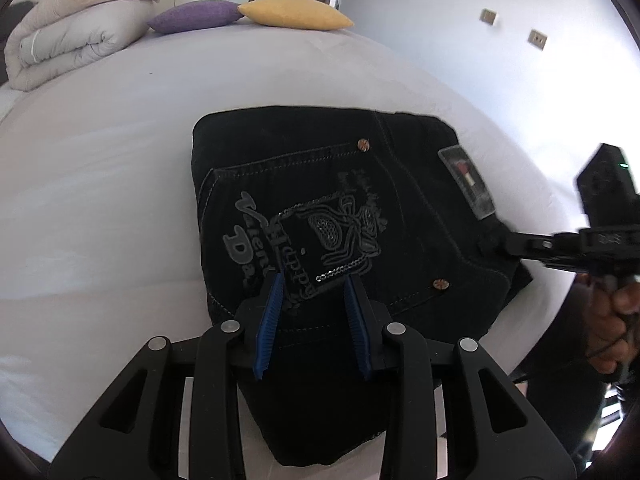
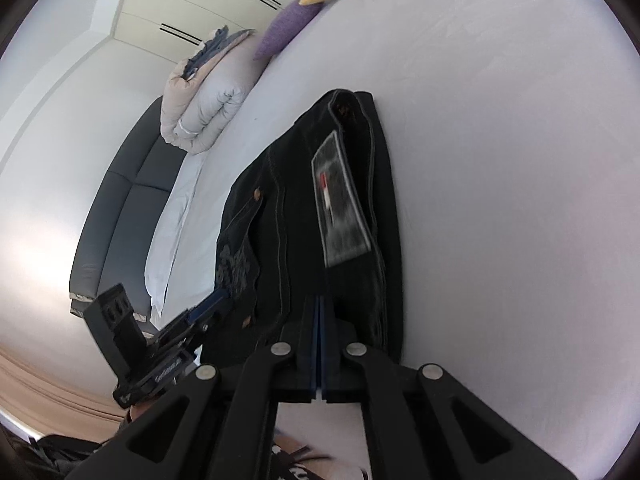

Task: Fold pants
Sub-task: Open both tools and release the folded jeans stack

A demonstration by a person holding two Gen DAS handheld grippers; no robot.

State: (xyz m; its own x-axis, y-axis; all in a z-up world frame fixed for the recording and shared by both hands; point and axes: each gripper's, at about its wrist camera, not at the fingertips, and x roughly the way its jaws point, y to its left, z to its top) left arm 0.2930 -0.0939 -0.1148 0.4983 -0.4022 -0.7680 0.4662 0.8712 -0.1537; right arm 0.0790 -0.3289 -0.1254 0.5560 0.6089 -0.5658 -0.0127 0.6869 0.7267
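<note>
Black denim pants (image 1: 320,200), folded, lie under the parted, empty left gripper (image 1: 316,280); right gripper (image 2: 319,304), jaws together at the waistband edge, could drag the fold apart.

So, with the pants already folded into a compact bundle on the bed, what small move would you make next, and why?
Probably close the left tool on the near edge of the black pants: its pads stand apart over the printed pocket, gripping nothing. The right tool is already shut at the waistband end by the label, though whether it pinches cloth is unclear. With both ends held, the bundle could be lifted from the bed.
</note>
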